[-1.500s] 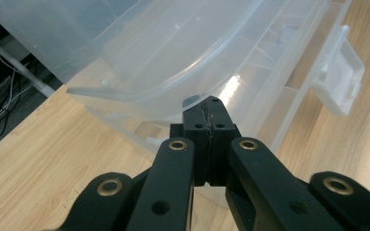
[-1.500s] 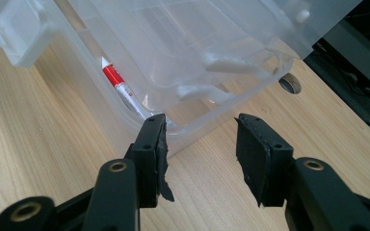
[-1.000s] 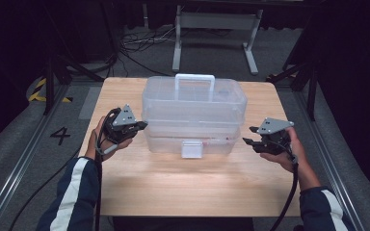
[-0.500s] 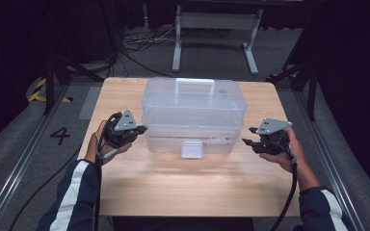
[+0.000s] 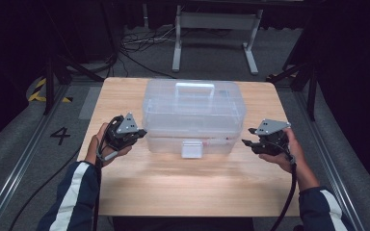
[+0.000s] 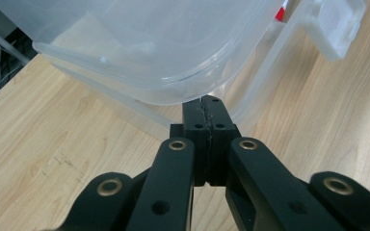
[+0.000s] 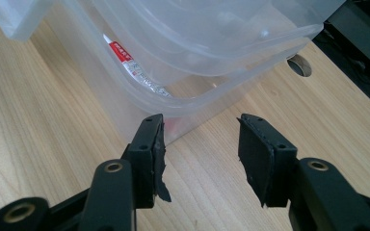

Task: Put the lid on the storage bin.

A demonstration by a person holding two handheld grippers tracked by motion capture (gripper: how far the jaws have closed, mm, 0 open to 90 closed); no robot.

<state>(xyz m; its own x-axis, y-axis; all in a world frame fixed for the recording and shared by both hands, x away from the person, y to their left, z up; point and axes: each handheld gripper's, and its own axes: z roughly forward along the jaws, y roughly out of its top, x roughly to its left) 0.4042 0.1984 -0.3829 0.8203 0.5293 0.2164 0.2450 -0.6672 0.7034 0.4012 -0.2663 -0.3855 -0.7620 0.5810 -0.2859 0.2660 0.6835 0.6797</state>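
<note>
From above, we see the clear storage box (image 5: 195, 115) mid-tabletop (image 5: 183, 187), nearer the far edge, between both tools. Our left hand-held gripper (image 6: 207, 108) is clenched empty at the box's lid rim. Our right hand-held gripper (image 7: 201, 144) gapes, released, at a box corner.

A light wooden table (image 5: 139, 192) fills the middle, its grain plain to see, with a round cable hole (image 7: 299, 65) cut near its far right corner. Grey carpet floor (image 5: 24, 144) lies all round it. On the left, a white number 4 (image 5: 60, 135) marks the floor, with yellow-black hazard tape (image 5: 38, 89) farther back. At the far side stands a grey metal stand (image 5: 215, 21), and black cables (image 5: 139, 45) sprawl just left of it.
</note>
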